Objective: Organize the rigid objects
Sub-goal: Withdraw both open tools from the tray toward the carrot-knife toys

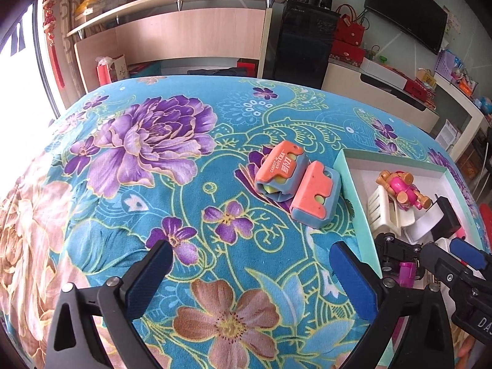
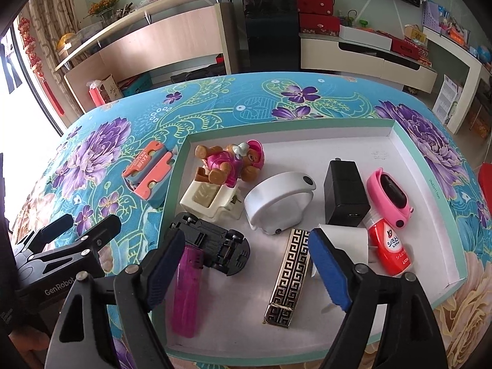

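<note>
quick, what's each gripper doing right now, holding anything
left gripper: open, jaws wide, nothing between them, over the cloth.
right gripper: open, holding nothing, over the tray.

Black-framed left claw [image 1: 252,279] and right claw [image 2: 246,272] wear ribbed blue pads.

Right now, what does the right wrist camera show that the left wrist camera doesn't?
Only the right wrist view shows the gold patterned lighter, the black charger, the pink oval gadget and the red and white bottle, all inside the tray.

Only the left wrist view shows the wide bare stretch of floral cloth ahead of the open left claw.

Both show the two orange and blue toys lying on the cloth outside the tray, the pink dog figure, the overturned black toy car, and the open right claw, which holds nothing.
</note>
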Tool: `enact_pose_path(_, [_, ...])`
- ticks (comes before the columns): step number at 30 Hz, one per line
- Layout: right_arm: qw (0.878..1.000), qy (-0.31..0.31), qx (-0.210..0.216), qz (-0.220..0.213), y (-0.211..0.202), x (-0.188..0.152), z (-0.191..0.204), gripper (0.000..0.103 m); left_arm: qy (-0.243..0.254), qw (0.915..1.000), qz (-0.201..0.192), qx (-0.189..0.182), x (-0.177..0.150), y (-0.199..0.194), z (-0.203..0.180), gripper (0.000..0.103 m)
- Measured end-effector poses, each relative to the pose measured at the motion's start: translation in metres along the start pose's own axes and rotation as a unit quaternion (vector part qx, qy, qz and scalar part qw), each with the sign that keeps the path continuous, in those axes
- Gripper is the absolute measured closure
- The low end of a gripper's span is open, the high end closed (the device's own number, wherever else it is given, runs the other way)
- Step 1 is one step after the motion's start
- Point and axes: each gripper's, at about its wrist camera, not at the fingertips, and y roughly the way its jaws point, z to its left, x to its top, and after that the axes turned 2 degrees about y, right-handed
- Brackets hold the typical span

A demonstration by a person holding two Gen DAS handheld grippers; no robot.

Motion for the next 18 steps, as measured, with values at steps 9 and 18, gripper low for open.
enact_pose_path(9, [1.0,0.008,-0.005,-0.012,0.002,0.001,0.003,0.002,-0.013,0.9997,-0.002,0.022,0.023,-0.008,0.012,0.0])
enact_pose_path(18, [1.0,0.015,-0.01,-0.017,0.005,0.002,0.002,0.002,-0.01,0.9997,-0.013,0.019,0.062,0.001,0.007,0.0])
